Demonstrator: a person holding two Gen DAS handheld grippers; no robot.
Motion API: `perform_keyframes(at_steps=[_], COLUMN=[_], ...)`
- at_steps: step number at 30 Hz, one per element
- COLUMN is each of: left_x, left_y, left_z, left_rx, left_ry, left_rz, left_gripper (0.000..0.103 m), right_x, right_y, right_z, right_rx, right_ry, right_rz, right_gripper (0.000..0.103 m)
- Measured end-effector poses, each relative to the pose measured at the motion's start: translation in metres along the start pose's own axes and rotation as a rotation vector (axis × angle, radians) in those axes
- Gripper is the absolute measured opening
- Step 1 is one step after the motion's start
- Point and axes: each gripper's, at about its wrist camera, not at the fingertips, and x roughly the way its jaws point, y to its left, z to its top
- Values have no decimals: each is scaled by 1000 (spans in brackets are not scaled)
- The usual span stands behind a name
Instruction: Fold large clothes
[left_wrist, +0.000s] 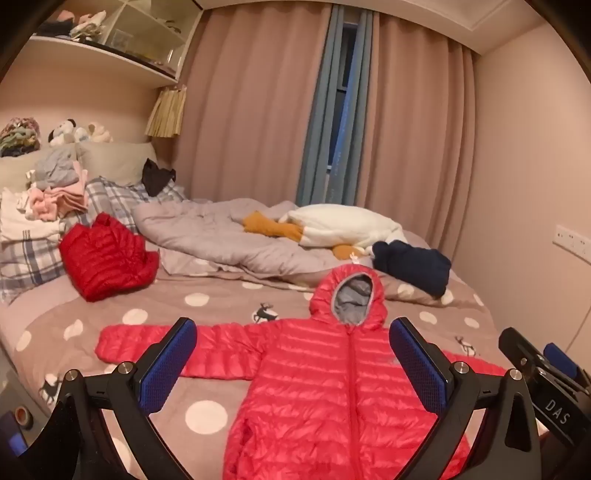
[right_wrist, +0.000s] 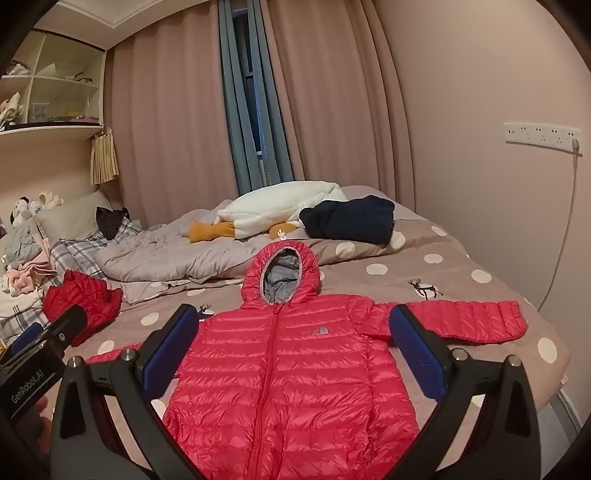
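Right wrist view: both tools, right tool (right_wrist: 293, 339) and left tool (left_wrist: 292, 350), gape empty above the red jacket (right_wrist: 291, 373); slick quilting may slip, dragging the 3 o'clock sleeve (right_wrist: 469, 319) askew.

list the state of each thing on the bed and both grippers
red hooded jacket: flat, zipped, sleeves spread
second red jacket: folded
navy garment: bundled
grey duvet: rumpled
goose plush: lying down
left gripper: open, holds nothing
right gripper: open, holds nothing
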Motion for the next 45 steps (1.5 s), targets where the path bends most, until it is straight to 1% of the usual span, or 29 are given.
perform_keyframes(at_steps=[3, 4, 6, 7, 9, 11, 13, 17, 19, 22, 24, 28, 33, 35, 39, 42, 45], left_x=[2, 2, 4, 5, 6, 3, 0, -2, 0, 3, 0, -11, -6, -2, 0, -2, -3], left_y=[-2, -5, -8, -16, -19, -4, -4, -1, 2, 0, 2, 15, 24, 25, 29, 31, 32], left_z=[1, 5, 4, -1, -1, 0, 1, 1, -1, -1, 0, 0, 3, 3, 1, 0, 3], left_rx=[20, 27, 14, 27, 12, -20, -33, -58, -54, -3, 18, -8, -42, -35, -48, -58, -61], left_ry=[11, 3, -3, -16, 2, 6, -2, -32, -29, -7, -22, -111, -77, -58, -61, -59, -60], left_rz=[10, 34, 24, 31, 10, -14, -4, -11, -48, -88, -95, -115, -103, -101, -104, -118, -116], left_gripper=[103, 103, 103, 103, 103, 103, 103, 103, 103, 103, 103, 103, 103, 103, 103, 103, 103], right_x=[-2, -3, -7, -9, -14, -4, -6, -4, 0, 5, 7, 8, 13, 16, 18, 16, 17], right_y=[0, 5, 7, 9, 13, 8, 9, 11, 12, 17, 19, 19, 13, 11, 8, 10, 10], right_z=[0, 1, 0, 0, -1, -1, -1, -2, -2, -4, -5, -5, -6, -7, -7, -7, -6], right_rx=[-2, -3, -6, -9, -18, 0, 6, 19, 20, 17, 19, 36, 79, 100, 120, 109, 107], right_ry=[-4, -9, -15, -17, -19, -1, -11, -15, -15, -5, 0, -3, 19, 25, 22, 14, 15], right_rz=[2, -1, -3, -3, 2, 11, 13, 19, 20, 5, 4, 11, 24, 20, -13, -23, -20], right_gripper=[103, 103, 103, 103, 103, 103, 103, 103, 103, 103, 103, 103, 103, 103, 103, 103, 103])
